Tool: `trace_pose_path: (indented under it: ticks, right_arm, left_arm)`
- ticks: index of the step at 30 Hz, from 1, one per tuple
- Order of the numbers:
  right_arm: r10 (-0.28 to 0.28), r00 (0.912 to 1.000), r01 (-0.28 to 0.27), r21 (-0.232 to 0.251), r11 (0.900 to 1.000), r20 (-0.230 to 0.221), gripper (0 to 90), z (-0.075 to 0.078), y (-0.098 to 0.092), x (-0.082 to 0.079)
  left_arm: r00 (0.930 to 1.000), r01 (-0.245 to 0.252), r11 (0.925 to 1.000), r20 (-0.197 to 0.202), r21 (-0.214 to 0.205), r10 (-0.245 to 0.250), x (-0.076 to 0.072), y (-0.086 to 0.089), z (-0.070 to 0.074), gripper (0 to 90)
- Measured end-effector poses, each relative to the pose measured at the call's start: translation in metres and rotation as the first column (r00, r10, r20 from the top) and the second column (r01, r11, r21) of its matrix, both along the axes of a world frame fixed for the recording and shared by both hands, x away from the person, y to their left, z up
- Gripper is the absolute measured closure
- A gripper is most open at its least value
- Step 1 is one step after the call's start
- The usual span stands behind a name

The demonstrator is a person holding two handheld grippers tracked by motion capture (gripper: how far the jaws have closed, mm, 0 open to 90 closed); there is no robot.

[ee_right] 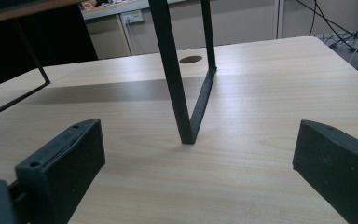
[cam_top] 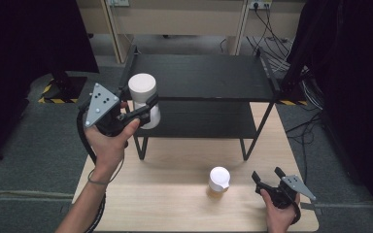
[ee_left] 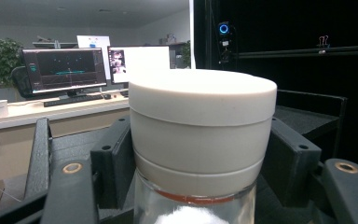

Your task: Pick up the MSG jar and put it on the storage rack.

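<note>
My left gripper (cam_top: 148, 108) is shut on a glass jar with a white lid (cam_top: 142, 88), held upright in the air at the left end of the black two-tier rack (cam_top: 204, 77), about level with its top shelf. In the left gripper view the jar's white lid (ee_left: 203, 121) stands between both pads, with clear glass below. A second white-lidded jar (cam_top: 219, 181) with amber contents stands on the wooden table (cam_top: 175, 194) in front of the rack. My right gripper (cam_top: 267, 175) rests open near the table's front right, to the right of that jar, its jaws (ee_right: 196, 168) bare.
The rack's black legs (ee_right: 179, 93) stand on the table ahead of the right gripper. Both rack shelves look bare. Grey floor surrounds the table, with cables at the back right (cam_top: 311, 92). A desk with monitors (ee_left: 65, 70) lies far behind.
</note>
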State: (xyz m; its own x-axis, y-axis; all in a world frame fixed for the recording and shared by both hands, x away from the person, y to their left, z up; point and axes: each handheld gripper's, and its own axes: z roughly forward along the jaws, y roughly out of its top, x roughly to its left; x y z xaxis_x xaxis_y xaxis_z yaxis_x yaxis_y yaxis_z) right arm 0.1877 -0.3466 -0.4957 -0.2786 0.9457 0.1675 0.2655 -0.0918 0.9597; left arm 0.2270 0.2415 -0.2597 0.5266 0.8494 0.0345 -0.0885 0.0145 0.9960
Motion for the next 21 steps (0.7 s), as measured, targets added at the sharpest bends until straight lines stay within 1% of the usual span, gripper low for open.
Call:
trace_pose_path:
  ticks: [8, 17, 21]
  right_arm:
    - [-0.001, 1.0000, 0.001, 0.000, 1.0000, 0.000, 2.5, 0.000, 0.000, 0.000]
    - [-0.001, 1.0000, 0.001, 0.005, 1.0000, -0.003, 2.5, 0.000, -0.001, 0.000]
    - [-0.001, 1.0000, 0.001, 0.004, 1.0000, -0.002, 2.5, 0.000, -0.001, 0.000]
  left_arm:
    - [0.9999, 0.005, 0.9999, -0.010, -0.013, -0.005, 0.006, 0.000, 0.008, 33.9]
    - [0.9999, -0.001, 1.0000, -0.013, -0.006, 0.000, 0.011, -0.003, 0.016, 33.9]
    - [0.9999, -0.003, 0.9999, -0.017, -0.011, 0.003, 0.014, -0.003, 0.019, 33.9]
